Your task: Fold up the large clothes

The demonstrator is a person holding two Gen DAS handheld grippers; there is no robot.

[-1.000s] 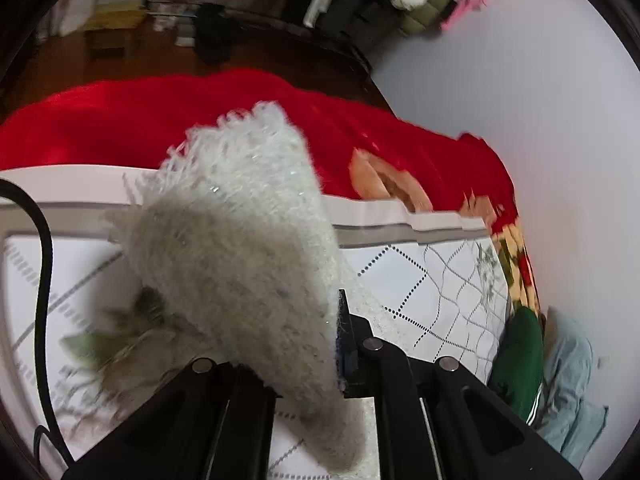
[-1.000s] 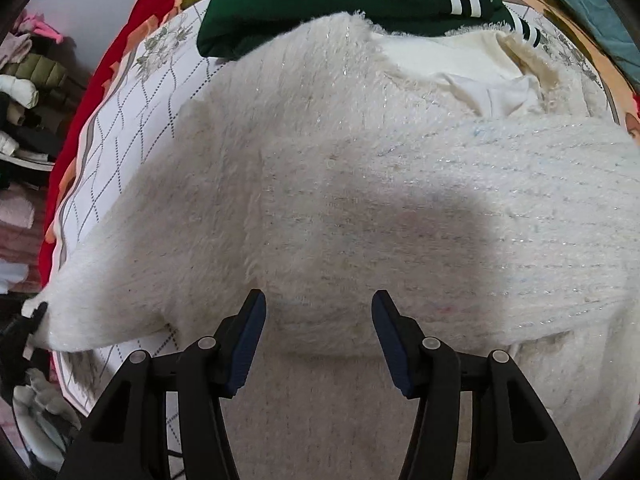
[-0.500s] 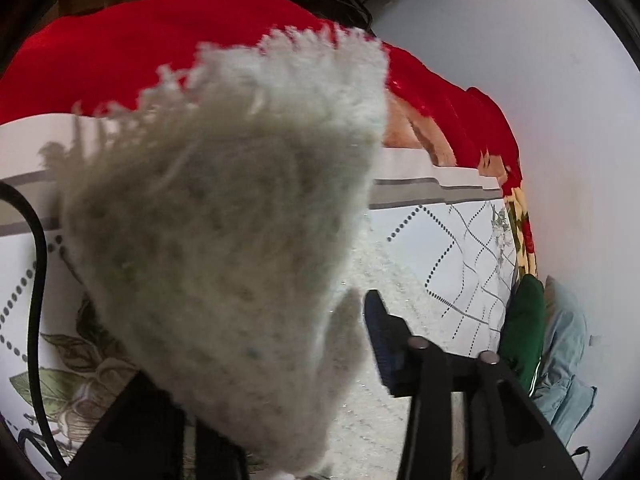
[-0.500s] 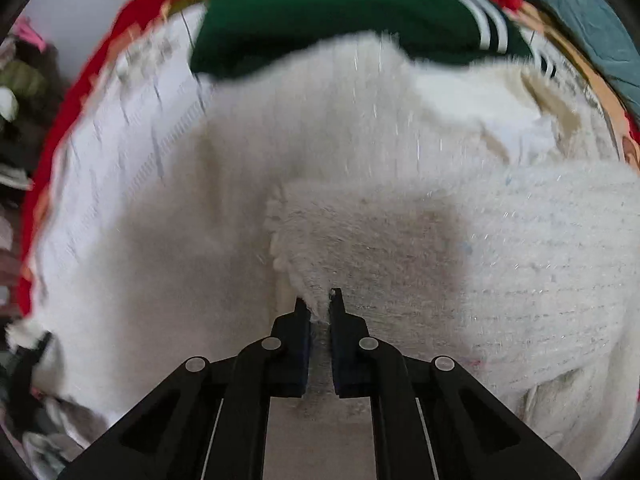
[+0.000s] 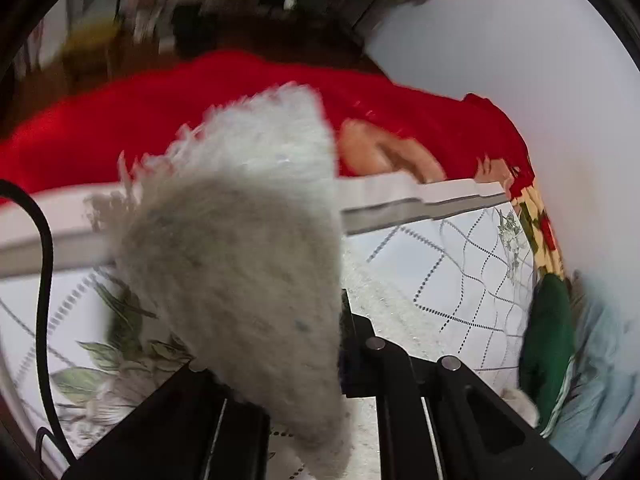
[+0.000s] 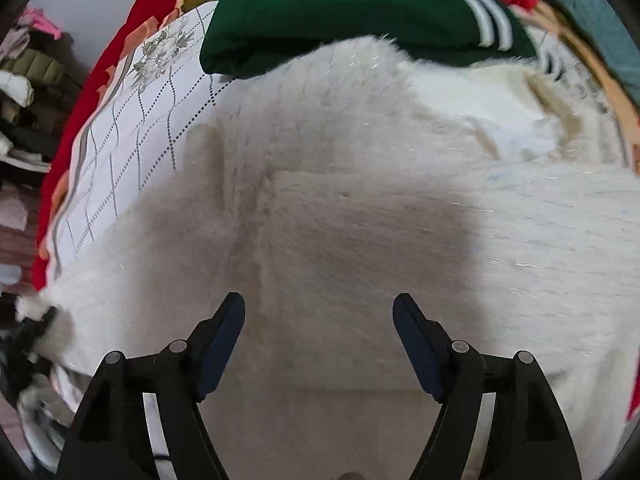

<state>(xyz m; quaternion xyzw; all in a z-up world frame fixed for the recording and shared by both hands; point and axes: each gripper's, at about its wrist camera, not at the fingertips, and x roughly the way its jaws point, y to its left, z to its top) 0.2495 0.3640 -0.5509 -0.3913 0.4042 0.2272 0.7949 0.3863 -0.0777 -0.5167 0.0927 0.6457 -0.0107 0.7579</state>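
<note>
Two views split the scene between them. From the right wrist, the fuzzy cream sweater (image 6: 360, 208) lies spread over a white bedsheet (image 6: 132, 136) printed with a dotted lattice, one sleeve (image 6: 520, 232) folded flat across its body. The right gripper (image 6: 319, 320) hovers over that sleeve with its jaws wide apart and nothing between them. A folded dark green garment with white stripes (image 6: 360, 12) lies just beyond the sweater's far edge, touching it.

Only the left wrist view shows the other end of the sweater (image 5: 248, 248), lifted and bunched close to the lens; the left gripper (image 5: 320, 360) is clamped on it, the fabric hiding one finger. Behind it this view shows a red blanket (image 5: 140, 120), a black cable (image 5: 44, 280) and a pale wall (image 5: 540, 60).
</note>
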